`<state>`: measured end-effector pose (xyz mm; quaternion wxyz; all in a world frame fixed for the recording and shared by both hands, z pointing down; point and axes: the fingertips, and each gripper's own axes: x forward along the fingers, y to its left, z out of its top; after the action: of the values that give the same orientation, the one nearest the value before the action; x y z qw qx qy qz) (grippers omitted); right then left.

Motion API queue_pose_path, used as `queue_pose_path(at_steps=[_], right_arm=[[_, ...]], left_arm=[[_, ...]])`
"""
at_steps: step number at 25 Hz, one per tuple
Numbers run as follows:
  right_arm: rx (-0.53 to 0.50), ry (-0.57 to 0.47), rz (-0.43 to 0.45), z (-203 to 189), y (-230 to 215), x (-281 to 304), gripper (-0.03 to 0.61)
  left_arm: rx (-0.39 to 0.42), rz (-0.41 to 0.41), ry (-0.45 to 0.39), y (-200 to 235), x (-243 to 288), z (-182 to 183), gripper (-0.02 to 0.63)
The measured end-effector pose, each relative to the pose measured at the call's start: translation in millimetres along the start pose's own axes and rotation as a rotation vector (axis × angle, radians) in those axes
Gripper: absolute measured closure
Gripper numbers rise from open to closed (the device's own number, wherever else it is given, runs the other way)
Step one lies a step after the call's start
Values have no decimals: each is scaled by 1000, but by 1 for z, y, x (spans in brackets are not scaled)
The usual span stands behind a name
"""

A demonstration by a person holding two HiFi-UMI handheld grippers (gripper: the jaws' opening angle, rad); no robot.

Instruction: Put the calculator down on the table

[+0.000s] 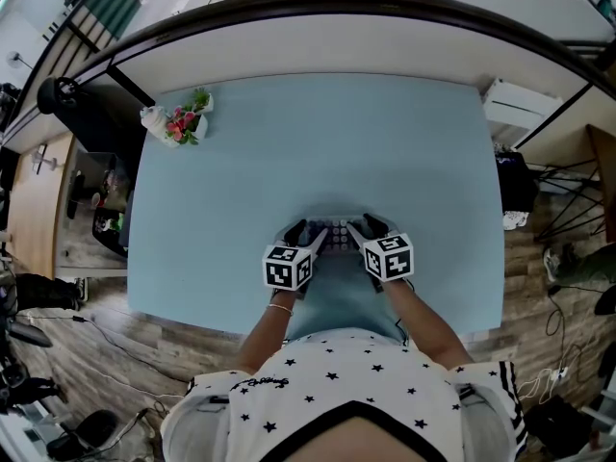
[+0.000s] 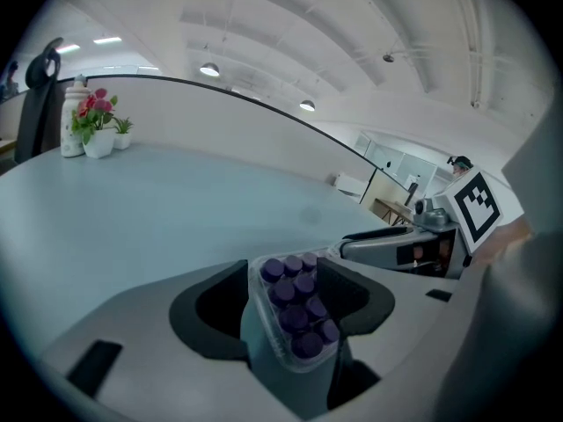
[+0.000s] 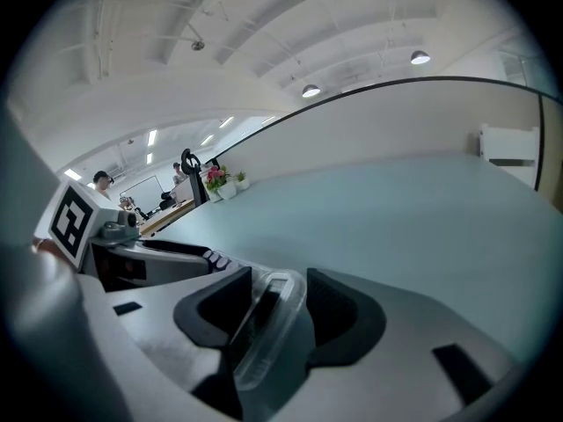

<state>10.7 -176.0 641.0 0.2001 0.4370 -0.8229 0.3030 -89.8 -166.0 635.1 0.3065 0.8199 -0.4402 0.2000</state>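
A calculator (image 1: 337,237) with purple keys in a clear case sits low over the pale blue table (image 1: 318,142), near its front edge, between my two grippers. My left gripper (image 1: 300,231) is shut on one end. In the left gripper view both pads press the calculator (image 2: 295,301), keys facing up. My right gripper (image 1: 368,227) is at the other end with its jaws wide. In the right gripper view the calculator's (image 3: 264,323) clear rim lies between the pads, and a thin gap shows at the right pad (image 3: 339,310).
A small pot of pink flowers (image 1: 183,123) and a white bottle stand at the table's far left corner. A curved white partition (image 1: 318,37) runs behind the table. The person's torso is at the front edge. A black chair (image 1: 58,94) stands off to the left.
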Motion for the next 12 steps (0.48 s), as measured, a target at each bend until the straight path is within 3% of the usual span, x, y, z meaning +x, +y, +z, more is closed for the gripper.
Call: queue_pose_path(at_steps=[12], right_arm=[[-47, 4, -35, -1, -3, 2, 419]], left_arm=[[47, 13, 6, 4, 1, 0, 364]])
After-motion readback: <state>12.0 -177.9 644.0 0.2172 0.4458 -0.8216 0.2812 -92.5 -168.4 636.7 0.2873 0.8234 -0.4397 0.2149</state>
